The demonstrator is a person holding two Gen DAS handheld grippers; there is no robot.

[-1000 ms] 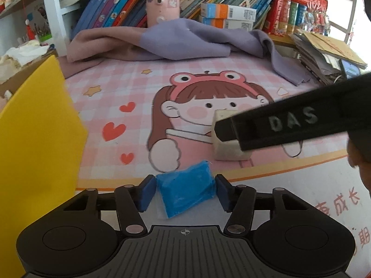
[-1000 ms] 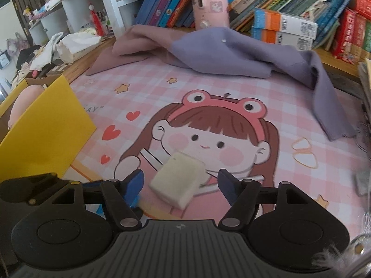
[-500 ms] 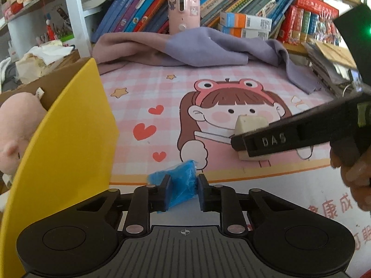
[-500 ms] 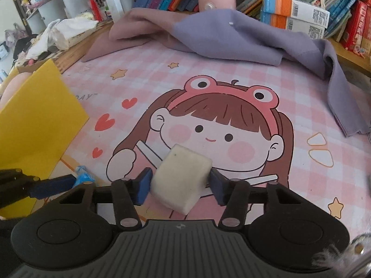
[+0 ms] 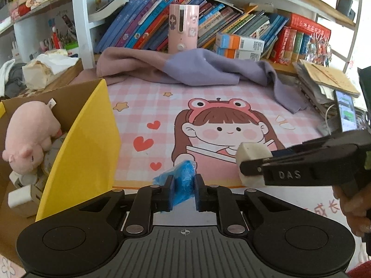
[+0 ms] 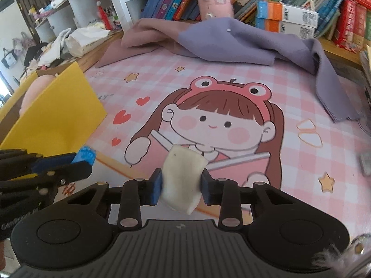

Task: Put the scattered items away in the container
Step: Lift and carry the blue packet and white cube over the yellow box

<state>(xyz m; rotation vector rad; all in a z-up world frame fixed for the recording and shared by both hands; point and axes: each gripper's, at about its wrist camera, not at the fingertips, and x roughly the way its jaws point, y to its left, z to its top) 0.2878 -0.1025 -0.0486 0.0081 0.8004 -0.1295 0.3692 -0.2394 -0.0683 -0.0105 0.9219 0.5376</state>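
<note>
My left claw grips the blue wrapper; my right claw pinches the white sponge. I'd carry both left, clear of the yellow flap, and release only once they're over the box.

Bright daylight, fisheye-bent edges, soft shadows

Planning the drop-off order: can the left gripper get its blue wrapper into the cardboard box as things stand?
Probably yes: the left gripper holds the blue wrapper, and the cardboard box stands open just left, only its raised yellow flap between.

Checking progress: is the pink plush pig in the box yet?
In: the pink plush pig lies inside the cardboard box, behind its yellow flap.
</note>
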